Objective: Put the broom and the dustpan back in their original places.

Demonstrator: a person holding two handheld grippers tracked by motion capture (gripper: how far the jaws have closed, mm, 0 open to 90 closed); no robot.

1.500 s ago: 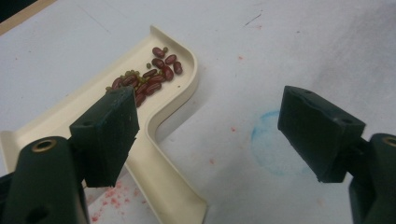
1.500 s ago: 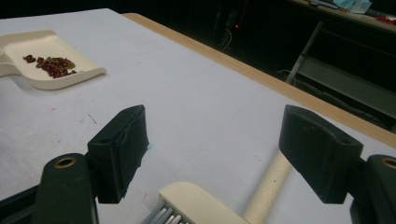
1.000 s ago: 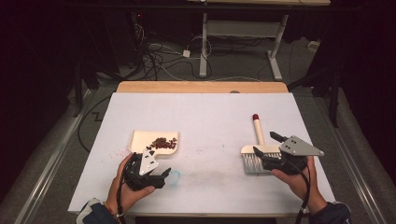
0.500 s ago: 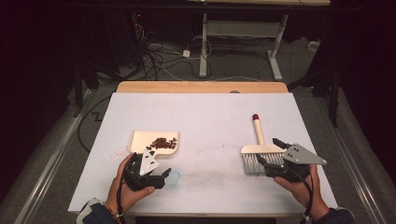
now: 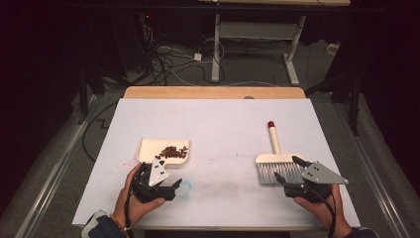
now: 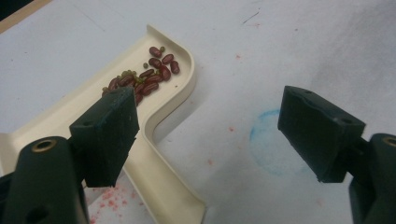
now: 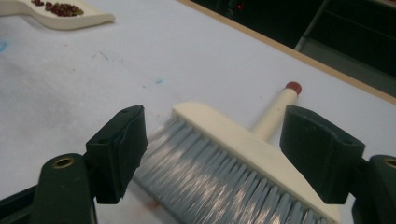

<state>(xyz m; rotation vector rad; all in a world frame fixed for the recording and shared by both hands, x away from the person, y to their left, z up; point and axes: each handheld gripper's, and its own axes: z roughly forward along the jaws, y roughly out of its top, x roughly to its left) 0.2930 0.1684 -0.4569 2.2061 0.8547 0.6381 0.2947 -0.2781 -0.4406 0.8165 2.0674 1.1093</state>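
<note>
Desk (image 5: 218, 124): covered by a white sheet, wooden strip along the far edge; wide bare middle between both tools, so plenty of room for sweeping across; blue ring mark near the left gripper, some reddish specks on the sheet.
Brush (image 5: 275, 166): lying flat at the right side, grey bristles toward the person, cream handle with red tip pointing away; probably laid so for an easy grasp of the head from the near side; right desk edge near, near edge just behind the hand, so little room for pulling back.
Dustpan (image 5: 164, 150): cream, flat on the desk at the left, open mouth seemingly toward the far side, narrow handle part running toward the left gripper; likely kept there as collecting place.
Right gripper (image 5: 288, 173): wide open, holding nothing; in the right gripper view the bristles (image 7: 219, 182) between both jaws, not yet pinched; seems ready for closing on the brush head.
Left gripper (image 5: 172, 186): also wide open, empty; in the left gripper view one jaw above the dustpan handle (image 6: 159, 172), the other above the bare sheet near the blue ring (image 6: 271, 149); touching or not, cannot tell.
Beans (image 5: 173, 151): small heap of red beans, a few greenish ones among them, inside the dustpan near its corner wall, well clear of the desk edges.
</note>
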